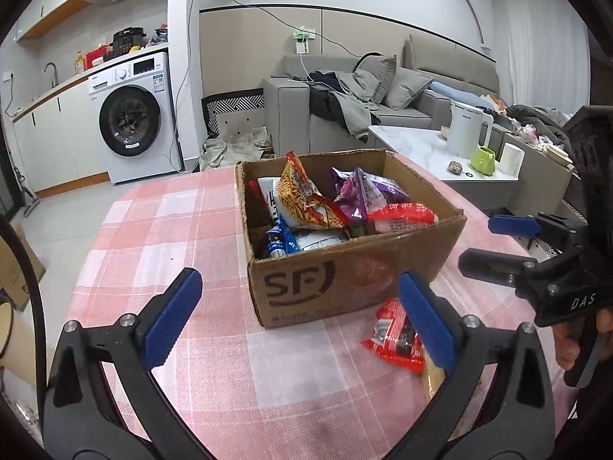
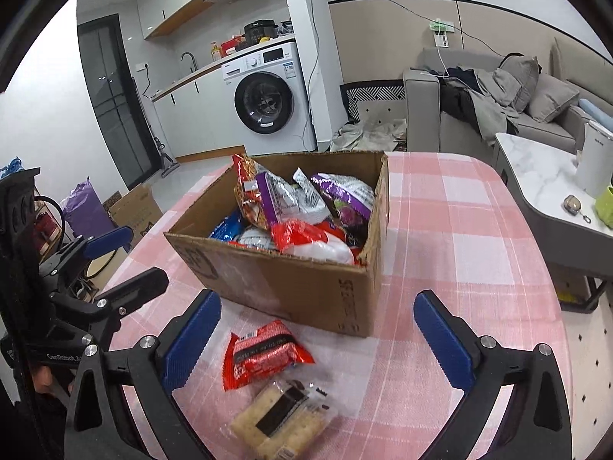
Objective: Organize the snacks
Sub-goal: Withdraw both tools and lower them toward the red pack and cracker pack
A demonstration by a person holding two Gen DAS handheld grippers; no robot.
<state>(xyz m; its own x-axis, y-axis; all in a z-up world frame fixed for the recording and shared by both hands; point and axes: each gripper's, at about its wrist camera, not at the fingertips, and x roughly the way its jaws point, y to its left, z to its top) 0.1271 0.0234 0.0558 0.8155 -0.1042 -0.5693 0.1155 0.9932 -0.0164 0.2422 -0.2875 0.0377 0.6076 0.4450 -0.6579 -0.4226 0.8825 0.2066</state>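
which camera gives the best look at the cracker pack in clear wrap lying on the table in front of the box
The right wrist view. There the cracker pack lies whole and unobstructed on the tablecloth, just nearer than the red snack packet. In the left wrist view only a pale sliver shows, mostly hidden behind that gripper's own finger.

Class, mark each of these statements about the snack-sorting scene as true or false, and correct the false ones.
1. Both grippers stand open and hold nothing. True: the left gripper and the right gripper are empty.
2. The cardboard box is empty. False: it holds several snack packets.
3. A red packet lies on the tablecloth outside the box. True.
4. The clear-wrapped cracker pack is inside the box. False: it lies on the cloth beside the red packet.
5. The tablecloth is plain blue. False: it is pink and white check.
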